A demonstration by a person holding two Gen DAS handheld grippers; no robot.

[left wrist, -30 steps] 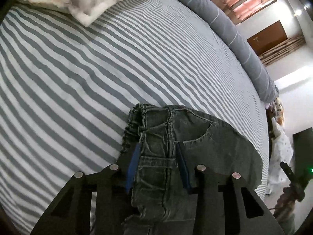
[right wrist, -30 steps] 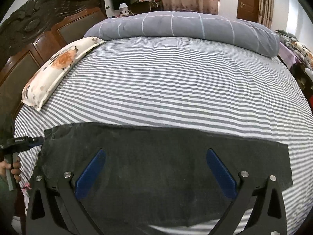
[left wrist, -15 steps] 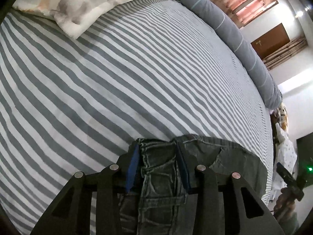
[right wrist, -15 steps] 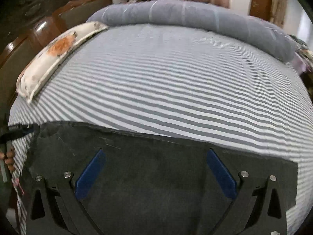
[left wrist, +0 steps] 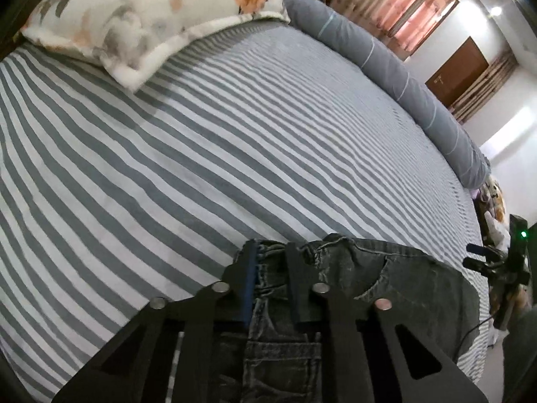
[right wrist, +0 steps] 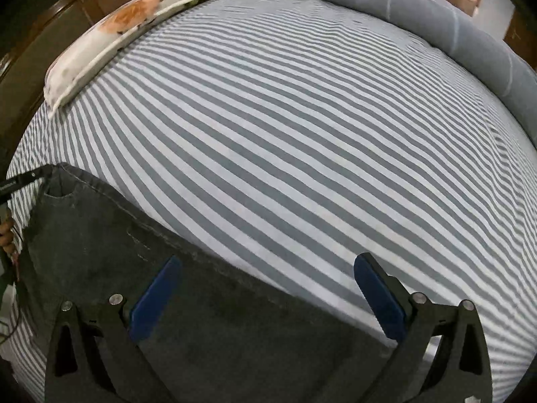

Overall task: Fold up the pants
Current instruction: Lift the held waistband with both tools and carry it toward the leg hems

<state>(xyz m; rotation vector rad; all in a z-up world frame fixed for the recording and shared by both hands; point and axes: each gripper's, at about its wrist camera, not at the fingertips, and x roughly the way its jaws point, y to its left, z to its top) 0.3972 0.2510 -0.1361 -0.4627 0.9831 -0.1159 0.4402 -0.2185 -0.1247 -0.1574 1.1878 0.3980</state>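
The left tool point(left wrist: 271, 280) has just been closing and now stands clamped on the bunched waistband of the pants point(left wrist: 396, 288), the denim pinched between its blue pads at the near edge of the bed point(left wrist: 235, 154). The right tool point(right wrist: 265, 297) stands wide apart above the flat, dark leg of the same pants, its pads on either side of the long edge, one over cloth and one over the striped sheet, pressing on nothing. The pants lie along the near side of the bed, waist toward the left tool and leg stretched toward the right. What could go wrong, as I judge it: the left grip takes only a thick fold at the waist, so a pull might lift one layer and leave the other behind, skewing the fold; and if the right tool shuts where it hangs it may catch the sheet along with the leg, or only the edge, and drag the bedding. Counted: two tools, one pair of pants, one floral pillow point(left wrist: 151, 20) at the head of the bed, one long grey bolster point(left wrist: 386, 63) along the far side.
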